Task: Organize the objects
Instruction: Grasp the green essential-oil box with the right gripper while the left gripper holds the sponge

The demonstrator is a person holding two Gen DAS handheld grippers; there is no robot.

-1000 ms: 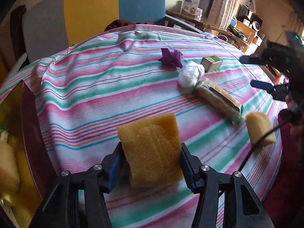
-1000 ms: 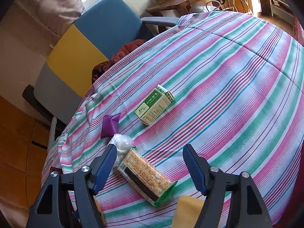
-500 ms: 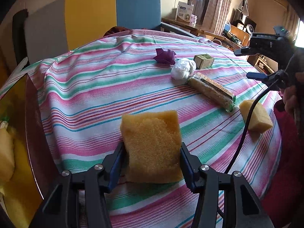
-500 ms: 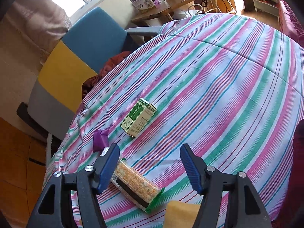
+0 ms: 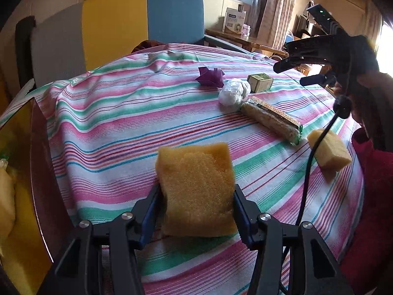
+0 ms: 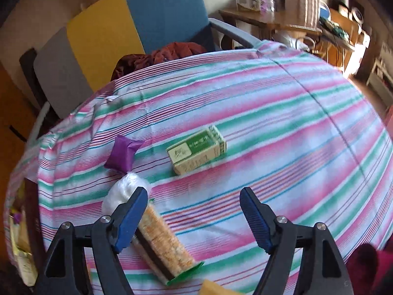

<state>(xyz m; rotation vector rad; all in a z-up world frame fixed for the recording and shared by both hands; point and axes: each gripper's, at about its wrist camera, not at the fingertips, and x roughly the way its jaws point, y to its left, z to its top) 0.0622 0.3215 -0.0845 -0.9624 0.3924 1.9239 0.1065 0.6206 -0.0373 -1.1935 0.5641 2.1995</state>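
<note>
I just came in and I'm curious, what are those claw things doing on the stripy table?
A person is tidying up. The left gripper squeezes a yellow foam sponge block above the striped tablecloth. The right gripper is open and empty, over a long cracker packet and small green box. Another yellow sponge waits nearby.

Sponge (image 5: 196,191): porous yellow foam, coarse matt grain, pinched between the left gripper (image 5: 196,211) fingers (image 5: 148,211) of matt black plastic with ribbed blue pads and bright metal screw heads; second sponge (image 5: 330,152) shows the same foam, smoother on its cut faces. Tablecloth (image 5: 118,113): woven striped cloth, matt, lightly creased; cracker pack (image 6: 162,243) in glossy clear film, white bag (image 5: 234,92) of crinkled translucent plastic, purple wrapper (image 6: 122,154) of shiny foil-like film, green box (image 6: 196,152) of printed matt cardboard. Right gripper (image 6: 194,211): same matt black plastic, blue ribbed pads.
</note>
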